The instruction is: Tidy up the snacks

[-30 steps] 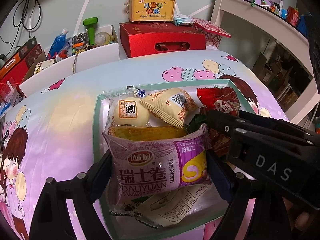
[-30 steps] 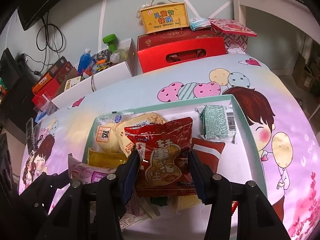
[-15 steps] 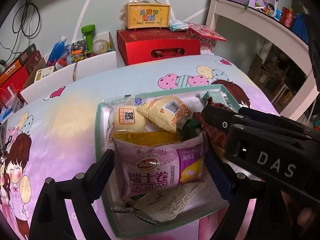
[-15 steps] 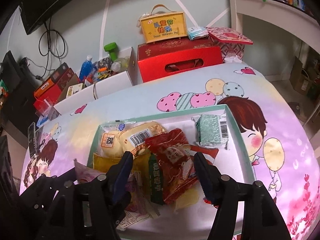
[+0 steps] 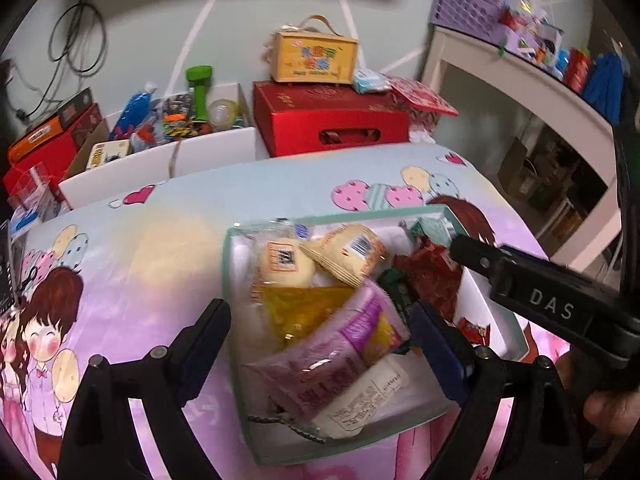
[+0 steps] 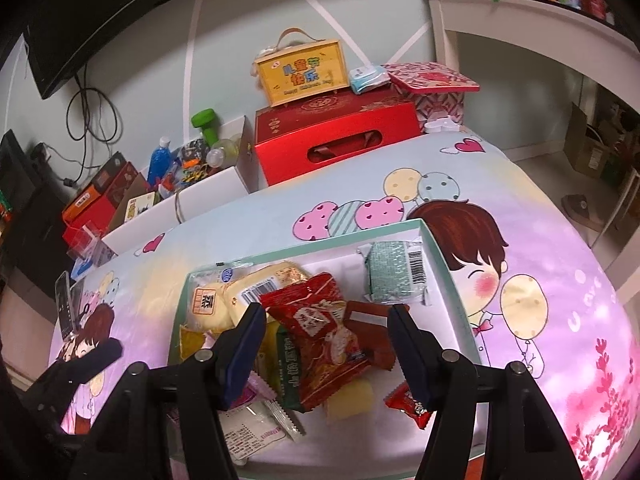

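A teal-rimmed white tray (image 5: pixel 230 280) sits on the cartoon tablecloth and holds several snack packs. A purple Swiss-roll pack (image 5: pixel 340 344) lies tilted in it, on a yellow pack (image 5: pixel 304 312) and a white pack (image 5: pixel 360 400). My left gripper (image 5: pixel 320 310) hovers open above it, both pads clear of the pack. A red peanut pack (image 6: pixel 320 332) lies loose on the pile, over a dark green pack (image 6: pixel 290 364). My right gripper (image 6: pixel 327 314) stands open above it, touching nothing. A round bun (image 5: pixel 284 264) and a green pack (image 6: pixel 394 276) lie at the tray's far side.
A red gift box (image 6: pixel 340 140) with a yellow carry box (image 6: pixel 302 72) on top stands behind the table. A white carton (image 6: pixel 192 168) of bottles and clutter is at the back left. A white desk (image 5: pixel 540 92) stands to the right. The right gripper's housing (image 5: pixel 548 308) crosses the left view.
Both packs left the jaws: the purple one dropped and tipped into the tray, the red one fell flat onto the pile. The right jaws widened and both grippers lifted away.
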